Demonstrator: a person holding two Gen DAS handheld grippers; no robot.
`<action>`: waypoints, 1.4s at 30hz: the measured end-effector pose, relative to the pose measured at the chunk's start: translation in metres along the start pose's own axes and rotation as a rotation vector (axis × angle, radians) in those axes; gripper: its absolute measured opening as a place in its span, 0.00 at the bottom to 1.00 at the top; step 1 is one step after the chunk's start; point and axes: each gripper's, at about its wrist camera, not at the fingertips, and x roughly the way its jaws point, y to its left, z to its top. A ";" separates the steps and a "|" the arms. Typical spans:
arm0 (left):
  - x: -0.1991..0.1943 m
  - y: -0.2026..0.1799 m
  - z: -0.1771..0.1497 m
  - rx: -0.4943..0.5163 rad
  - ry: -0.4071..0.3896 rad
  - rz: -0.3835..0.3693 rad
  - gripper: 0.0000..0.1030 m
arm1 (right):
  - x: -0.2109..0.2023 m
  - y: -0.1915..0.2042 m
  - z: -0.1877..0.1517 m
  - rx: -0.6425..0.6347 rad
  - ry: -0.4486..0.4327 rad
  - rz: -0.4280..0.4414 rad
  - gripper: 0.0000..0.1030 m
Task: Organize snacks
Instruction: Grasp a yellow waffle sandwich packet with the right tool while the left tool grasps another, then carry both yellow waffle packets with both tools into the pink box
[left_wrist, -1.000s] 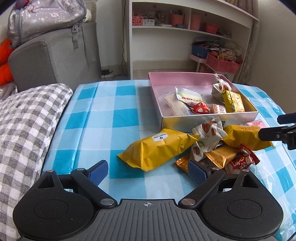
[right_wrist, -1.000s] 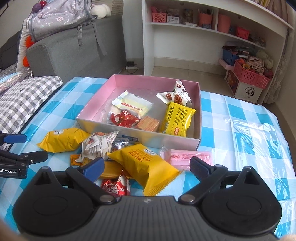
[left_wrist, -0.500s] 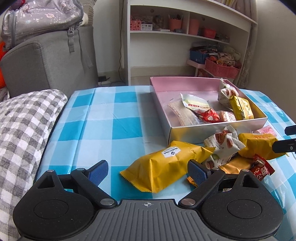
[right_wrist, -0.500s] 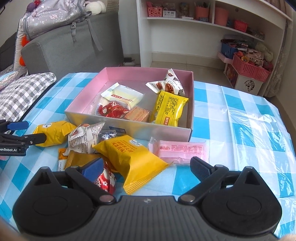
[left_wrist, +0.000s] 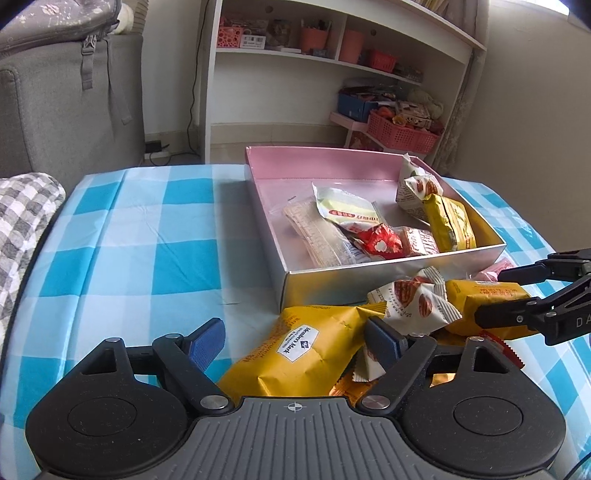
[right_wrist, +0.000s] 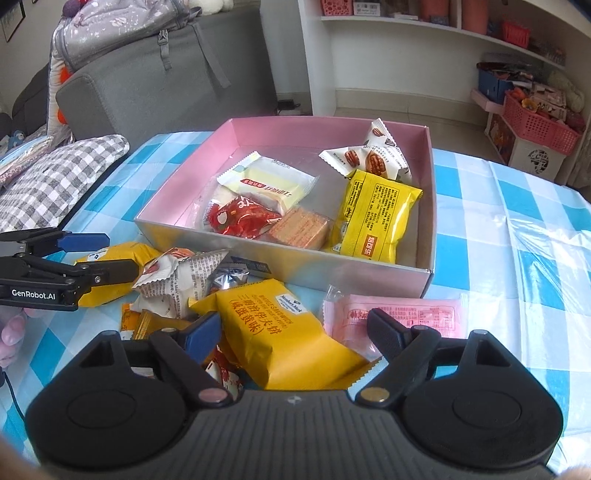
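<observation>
A pink box (left_wrist: 388, 271) (right_wrist: 295, 267) on the blue checked cloth holds several snack packets. In front of it lies a loose pile of snacks. My left gripper (left_wrist: 295, 341) (right_wrist: 107, 254) straddles a long yellow packet (left_wrist: 306, 354) (right_wrist: 136, 251); its jaws are closing, and the left pad (left_wrist: 207, 339) still stands clear of the wrapper. My right gripper (right_wrist: 293, 332) (left_wrist: 506, 295) is closing around another yellow packet (right_wrist: 280, 325) (left_wrist: 480, 295), with a gap at the pads. A pink packet (right_wrist: 406, 314) lies under its right finger. A white nut packet (left_wrist: 410, 306) (right_wrist: 184, 273) sits between the two yellow ones.
A grey checked cushion (left_wrist: 22, 221) (right_wrist: 55, 184) borders the table's left edge, with a grey sofa (left_wrist: 66, 110) behind it. White shelves (left_wrist: 332, 74) and a pink basket (right_wrist: 539, 125) stand beyond the table. Bare cloth (right_wrist: 517, 240) lies right of the box.
Both grippers have come forward and down onto the pile. Each pair of jaws has narrowed, and each now has a yellow packet between its fingers.
</observation>
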 end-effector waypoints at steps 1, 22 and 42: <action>0.001 -0.002 -0.001 0.006 0.015 -0.009 0.76 | -0.001 0.000 0.000 -0.008 0.001 0.003 0.76; -0.001 -0.019 -0.009 0.001 0.175 0.095 0.37 | 0.003 0.020 -0.007 -0.076 0.097 0.025 0.37; -0.029 -0.023 0.000 -0.022 0.128 0.174 0.35 | -0.020 0.028 0.000 -0.065 0.071 -0.020 0.33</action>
